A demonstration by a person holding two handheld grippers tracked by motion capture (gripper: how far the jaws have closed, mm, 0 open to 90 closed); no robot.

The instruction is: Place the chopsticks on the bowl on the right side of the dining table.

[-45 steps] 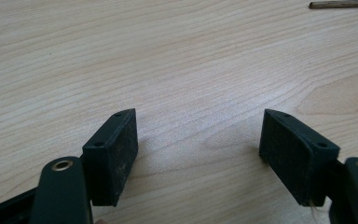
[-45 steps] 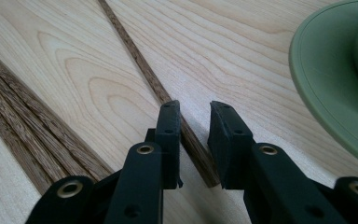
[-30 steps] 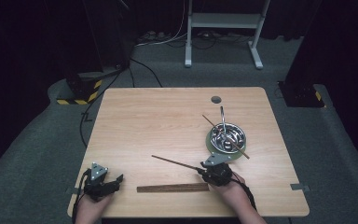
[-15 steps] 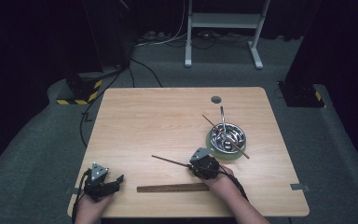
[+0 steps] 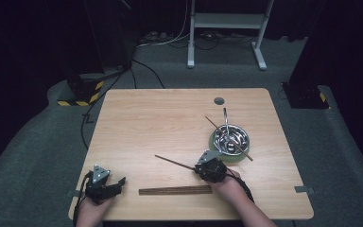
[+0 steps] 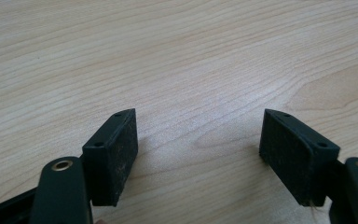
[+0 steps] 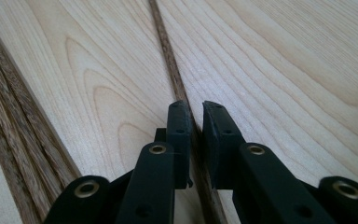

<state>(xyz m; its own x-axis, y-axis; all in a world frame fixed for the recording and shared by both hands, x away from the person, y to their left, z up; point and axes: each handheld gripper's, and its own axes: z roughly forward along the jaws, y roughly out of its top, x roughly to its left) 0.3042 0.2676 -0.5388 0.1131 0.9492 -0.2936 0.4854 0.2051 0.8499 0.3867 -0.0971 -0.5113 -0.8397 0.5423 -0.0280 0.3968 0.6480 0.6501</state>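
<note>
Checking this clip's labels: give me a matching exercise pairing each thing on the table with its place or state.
Things:
1. right claw
2. left claw
3. metal bowl
4. bundle of chopsticks

States:
a. open, over bare table
b. lying flat near the table's front edge
c. closed on a single chopstick
d. holds utensils, on a green mat

Pairs: 1-c, 2-a, 3-d, 4-b

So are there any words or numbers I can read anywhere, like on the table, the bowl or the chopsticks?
None: no words, numbers or brand names can be read anywhere.
The table, the bowl, the single chopstick and the bundle of chopsticks are plain.
The one sign is the yellow and black warning stripes on a dark block on the floor. It carries no letters.
</note>
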